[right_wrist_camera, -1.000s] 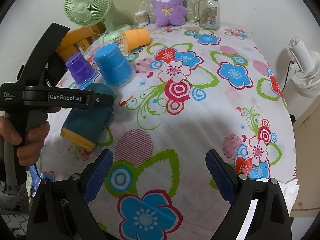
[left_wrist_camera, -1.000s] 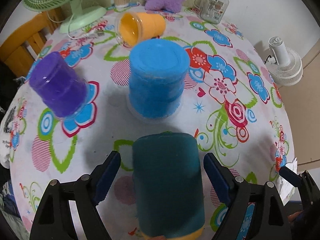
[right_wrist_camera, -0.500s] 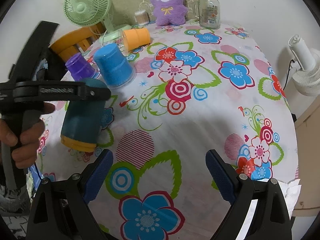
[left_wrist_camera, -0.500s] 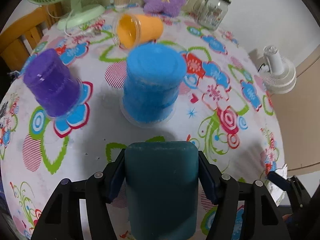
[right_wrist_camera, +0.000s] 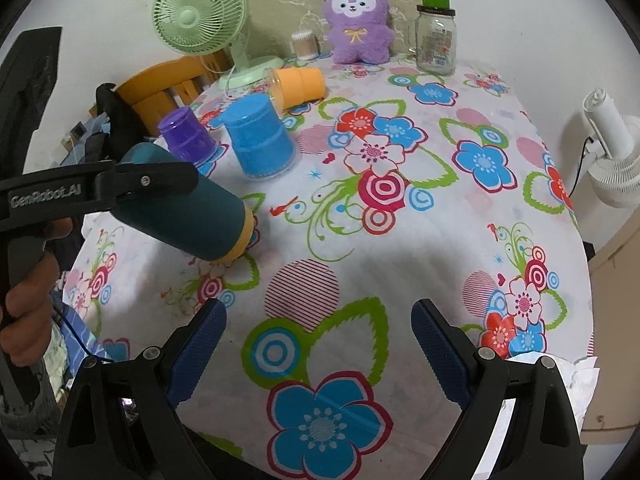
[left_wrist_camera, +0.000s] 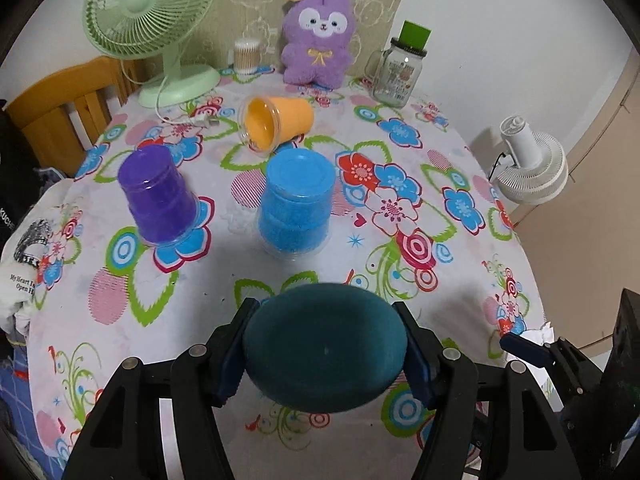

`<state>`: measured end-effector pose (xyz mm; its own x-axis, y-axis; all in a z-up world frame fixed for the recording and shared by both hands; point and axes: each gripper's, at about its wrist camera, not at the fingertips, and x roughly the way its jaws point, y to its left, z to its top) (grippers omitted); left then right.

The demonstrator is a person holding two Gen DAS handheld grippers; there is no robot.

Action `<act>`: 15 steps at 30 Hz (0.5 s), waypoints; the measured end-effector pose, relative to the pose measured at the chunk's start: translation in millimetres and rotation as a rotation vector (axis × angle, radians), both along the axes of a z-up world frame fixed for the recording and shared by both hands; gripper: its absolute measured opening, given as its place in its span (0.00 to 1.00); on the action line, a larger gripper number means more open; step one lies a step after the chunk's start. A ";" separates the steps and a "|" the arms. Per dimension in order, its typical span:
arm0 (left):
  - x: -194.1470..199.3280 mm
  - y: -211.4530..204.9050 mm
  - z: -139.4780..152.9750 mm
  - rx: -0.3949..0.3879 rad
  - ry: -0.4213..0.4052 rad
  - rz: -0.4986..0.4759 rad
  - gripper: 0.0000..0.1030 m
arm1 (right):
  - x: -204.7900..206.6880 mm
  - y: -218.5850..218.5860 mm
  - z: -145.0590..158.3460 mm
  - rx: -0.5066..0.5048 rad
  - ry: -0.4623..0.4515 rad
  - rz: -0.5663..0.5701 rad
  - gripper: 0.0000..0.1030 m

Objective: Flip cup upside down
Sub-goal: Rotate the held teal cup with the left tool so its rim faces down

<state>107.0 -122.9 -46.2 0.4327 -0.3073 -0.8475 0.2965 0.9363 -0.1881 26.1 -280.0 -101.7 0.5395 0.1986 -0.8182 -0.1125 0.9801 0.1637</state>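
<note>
My left gripper (left_wrist_camera: pixel 325 350) is shut on a dark teal cup (left_wrist_camera: pixel 325 346) with a yellow rim. In the right wrist view the teal cup (right_wrist_camera: pixel 188 212) is tilted, rim down and to the right, near the tablecloth, base up toward the left gripper (right_wrist_camera: pixel 132 184). A blue cup (left_wrist_camera: pixel 297 204) and a purple cup (left_wrist_camera: pixel 158 196) stand upside down beyond it. An orange cup (left_wrist_camera: pixel 278 124) lies on its side farther back. My right gripper (right_wrist_camera: pixel 320 344) is open and empty over the near table edge.
A green fan (left_wrist_camera: pixel 154 20), a purple plush toy (left_wrist_camera: pixel 318 36), a glass jar (left_wrist_camera: pixel 398 68) and a cotton swab box (left_wrist_camera: pixel 246 54) stand at the back of the flowered table (right_wrist_camera: pixel 400 240). A wooden chair (left_wrist_camera: pixel 60 108) is left, a white fan (left_wrist_camera: pixel 528 160) right.
My left gripper closed on the teal cup, lifted it off the table and turned it from lying flat toward rim-down. The right gripper has not moved.
</note>
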 end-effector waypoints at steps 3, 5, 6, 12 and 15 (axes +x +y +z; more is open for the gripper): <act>-9.9 4.2 7.0 -0.007 -0.021 0.006 0.66 | -2.6 3.8 3.5 -0.003 -0.008 0.008 0.92; -16.6 6.1 10.8 -0.008 -0.031 0.007 0.66 | -4.4 6.0 5.1 -0.005 -0.012 0.012 0.92; -19.8 6.3 12.4 -0.001 -0.035 0.007 0.66 | -5.2 7.1 5.8 -0.005 -0.014 0.015 0.92; -34.1 9.0 18.6 0.037 -0.055 0.016 0.66 | -9.3 12.3 7.5 -0.005 -0.020 0.026 0.92; -37.4 10.9 20.2 0.039 -0.057 0.022 0.66 | -10.7 12.4 7.8 -0.005 -0.021 0.026 0.92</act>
<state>69.6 -112.0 -26.1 0.4867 -0.2647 -0.8325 0.2847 0.9490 -0.1353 15.3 -267.6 -93.9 0.5514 0.2093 -0.8075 -0.1417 0.9774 0.1566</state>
